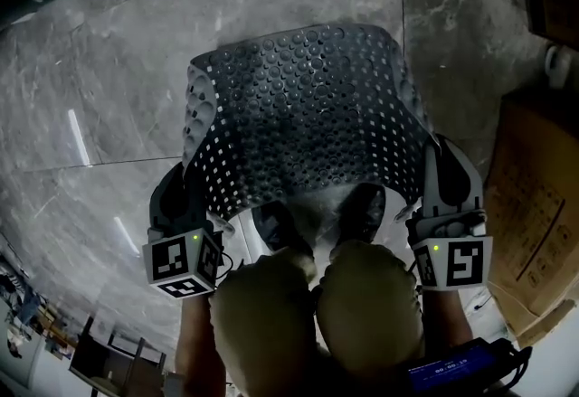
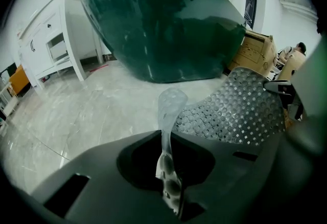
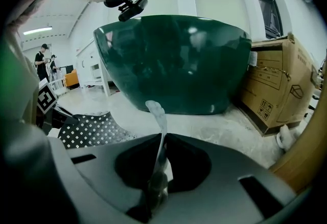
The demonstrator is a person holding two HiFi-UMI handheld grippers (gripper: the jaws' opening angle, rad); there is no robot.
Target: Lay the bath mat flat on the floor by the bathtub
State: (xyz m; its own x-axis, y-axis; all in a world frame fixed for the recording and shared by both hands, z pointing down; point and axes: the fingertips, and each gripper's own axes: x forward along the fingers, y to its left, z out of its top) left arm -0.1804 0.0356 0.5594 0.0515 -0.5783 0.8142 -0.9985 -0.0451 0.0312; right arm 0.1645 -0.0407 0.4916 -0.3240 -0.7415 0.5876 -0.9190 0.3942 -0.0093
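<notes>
White cabinet (image 2: 51, 39) far left in the left gripper view, standing on the grey marble floor (image 1: 109, 97). Left gripper (image 1: 188, 180): jaws pinched together on the near left edge of the bath mat (image 1: 308, 106), with a thin strip of mat sticking up between them in the left gripper view. The mat is dark, perforated and studded with bumps. It spans between both grippers, bowed up in the middle with its left side curled. Its near edge is lifted off the floor; can't tell if the far edge touches. Person's knees (image 1: 317, 305) and shoes (image 1: 362, 210) are just behind the near edge. Dark green bathtub (image 3: 173, 59) sits beyond the mat, near it. Right gripper (image 1: 443, 174): jaws clamped tight on the near right edge of the mat, same thin strip between them. Cardboard box (image 3: 276, 85) far right, beside the tub.
</notes>
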